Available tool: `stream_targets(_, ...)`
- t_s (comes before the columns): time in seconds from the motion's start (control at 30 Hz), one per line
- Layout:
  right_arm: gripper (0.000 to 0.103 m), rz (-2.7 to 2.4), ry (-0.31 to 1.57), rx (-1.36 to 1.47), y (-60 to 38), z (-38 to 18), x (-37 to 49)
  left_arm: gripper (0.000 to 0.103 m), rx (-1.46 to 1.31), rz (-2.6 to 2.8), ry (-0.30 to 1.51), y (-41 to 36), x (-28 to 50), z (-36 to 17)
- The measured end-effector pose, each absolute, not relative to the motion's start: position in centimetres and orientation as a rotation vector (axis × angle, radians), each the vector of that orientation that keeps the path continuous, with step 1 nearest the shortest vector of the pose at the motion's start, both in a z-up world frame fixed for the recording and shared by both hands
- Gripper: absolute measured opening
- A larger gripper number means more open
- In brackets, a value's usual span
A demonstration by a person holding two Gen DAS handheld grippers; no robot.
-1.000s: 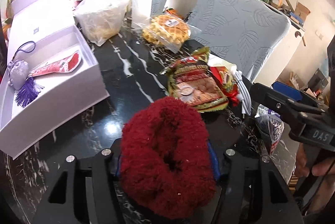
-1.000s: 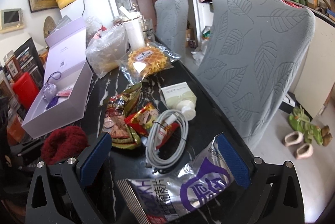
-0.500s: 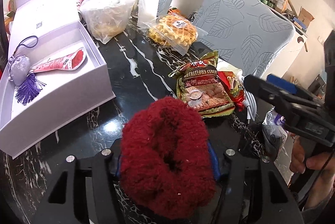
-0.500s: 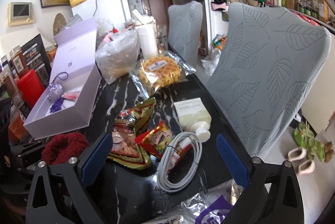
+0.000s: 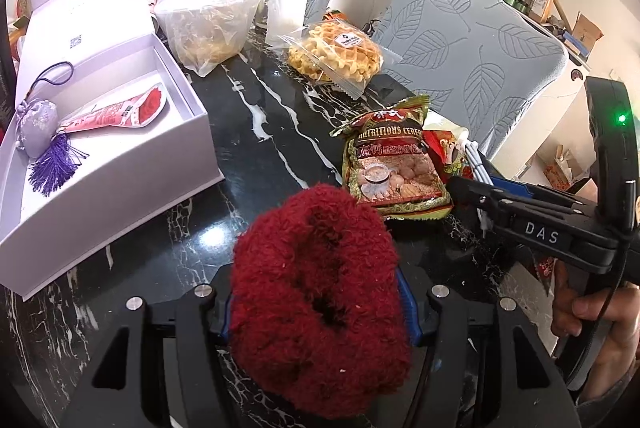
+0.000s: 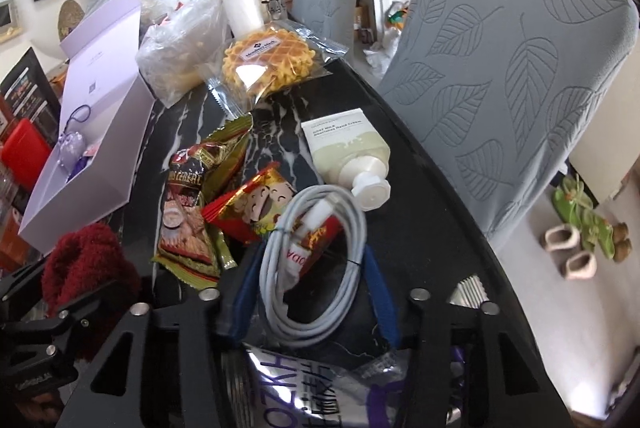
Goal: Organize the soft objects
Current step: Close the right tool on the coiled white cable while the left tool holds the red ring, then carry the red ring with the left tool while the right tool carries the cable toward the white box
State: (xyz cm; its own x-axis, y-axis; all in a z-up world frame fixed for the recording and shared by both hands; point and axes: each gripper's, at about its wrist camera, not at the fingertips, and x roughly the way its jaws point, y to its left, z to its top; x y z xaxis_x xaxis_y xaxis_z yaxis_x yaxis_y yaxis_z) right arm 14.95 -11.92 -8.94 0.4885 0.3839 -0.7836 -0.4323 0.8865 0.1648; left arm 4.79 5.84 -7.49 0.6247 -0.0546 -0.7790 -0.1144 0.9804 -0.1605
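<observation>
Left wrist view, my left tongs (image 5: 318,312): clenched on one red fluffy ring (image 5: 312,260), a blue pad pressed into each flank.
Ring, axis: oval, long axis running along my fingers away from the camera; its dark slit faces up.
Ring, place: above the black marble table (image 5: 256,132), just on the near side of the cereal packet (image 5: 394,168).
Right wrist view, my right tongs (image 6: 310,292): jaws have just been closing; one white cable coil (image 6: 312,328) sits between them, and both pads look to press on its sides.
Coil, axis: oval, long axis from my fingers toward the far right; it lies right of the cereal packet.
Under my right fingers: one silver foil pouch (image 6: 304,388), nearer than the cereal packet.
My right hand (image 5: 588,312): wrapped round the handle, right of the cereal packet.
Touching the cereal packet: one red cartoon packet (image 6: 252,206), on its right.
Beyond it, right: one hand cream tube (image 6: 344,148), cap toward me.
Beyond it, far: one waffle pack (image 5: 334,54), one clear plastic bag (image 5: 208,20).
Left of it: one open white box (image 5: 120,196) holding one purple tasselled sachet (image 5: 38,126) and one red pouch (image 5: 116,112).
Chairs: two grey leaf-patterned ones (image 5: 472,40), behind the cereal packet.
</observation>
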Motion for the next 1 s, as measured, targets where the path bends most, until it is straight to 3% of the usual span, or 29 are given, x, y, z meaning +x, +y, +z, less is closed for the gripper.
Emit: stream_targets(1.0, 0.041, 0.624, 0.826, -0.038, -9.7, -4.4, 8.8, 0.059, -0.221, 0.135, 0.781, 8.2, -1.4, -3.8)
